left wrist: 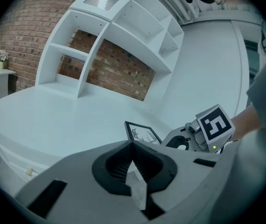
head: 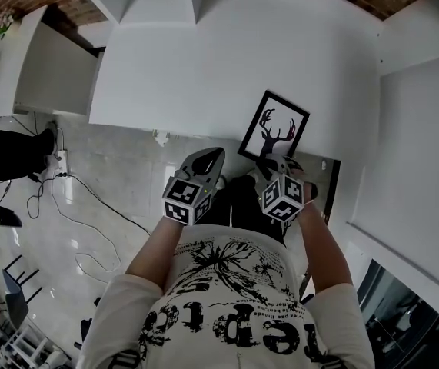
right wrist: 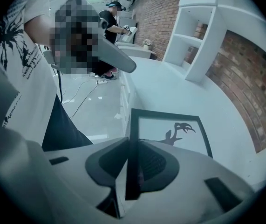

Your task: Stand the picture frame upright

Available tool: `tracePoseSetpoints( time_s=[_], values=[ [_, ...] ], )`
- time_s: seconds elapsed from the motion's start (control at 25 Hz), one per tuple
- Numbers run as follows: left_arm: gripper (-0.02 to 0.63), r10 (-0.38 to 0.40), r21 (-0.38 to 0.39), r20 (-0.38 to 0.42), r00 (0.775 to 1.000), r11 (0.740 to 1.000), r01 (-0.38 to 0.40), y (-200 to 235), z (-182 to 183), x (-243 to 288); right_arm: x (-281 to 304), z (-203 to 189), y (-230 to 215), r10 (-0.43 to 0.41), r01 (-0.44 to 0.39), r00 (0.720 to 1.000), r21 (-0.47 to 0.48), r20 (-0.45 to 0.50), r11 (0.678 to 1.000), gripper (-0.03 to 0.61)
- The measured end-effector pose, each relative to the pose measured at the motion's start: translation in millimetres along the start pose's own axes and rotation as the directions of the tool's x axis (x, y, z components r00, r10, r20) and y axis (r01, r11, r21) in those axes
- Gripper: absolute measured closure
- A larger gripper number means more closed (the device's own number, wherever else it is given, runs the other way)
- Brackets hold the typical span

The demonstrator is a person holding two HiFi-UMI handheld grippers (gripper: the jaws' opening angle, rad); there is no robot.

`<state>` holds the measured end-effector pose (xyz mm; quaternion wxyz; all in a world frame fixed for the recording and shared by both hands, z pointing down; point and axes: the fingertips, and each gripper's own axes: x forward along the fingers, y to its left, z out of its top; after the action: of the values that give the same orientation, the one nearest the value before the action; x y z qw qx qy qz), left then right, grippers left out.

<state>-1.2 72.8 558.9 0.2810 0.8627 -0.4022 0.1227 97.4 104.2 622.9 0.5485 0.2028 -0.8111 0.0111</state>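
Frame (head: pixel 275 133) lies on bench (head: pixel 204 60) by its near edge, long axis running away from that edge. R tool (head: pixel 279 162) is clamped on the frame's near border, so the frame stretches straight ahead of it. L tool (head: pixel 214 157), jaws together & empty, sits off the bench edge, farther away. Prob. R does the tilt-up, pivoting on the far border. Can't tell if the frame is lifted yet.

Overhead and close-ups, shared picture frame (head: pixel 274 127)

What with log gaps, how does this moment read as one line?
right gripper: shut on picture frame | left gripper: shut, empty | picture frame: not upright
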Motion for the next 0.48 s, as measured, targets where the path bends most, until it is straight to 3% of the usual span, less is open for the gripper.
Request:
tracePoseSetpoints(
  time_s=[0.32,0.48],
  values=[
    [0.600,-0.108,-0.147,-0.059,0.992,0.984,0.099,-8.9,-28.1,15.7,-7.1,2.7,24.7,0.062,-0.061,0.998,-0.067,0.021,0.996,0.506],
    [0.559,-0.151,-0.286,-0.078,0.986,0.950,0.123,-7.7,-39.5,26.6,-9.2,-2.3,35.8,0.108,-0.103,0.994,-0.130,0.034,0.986,0.506]
  ],
)
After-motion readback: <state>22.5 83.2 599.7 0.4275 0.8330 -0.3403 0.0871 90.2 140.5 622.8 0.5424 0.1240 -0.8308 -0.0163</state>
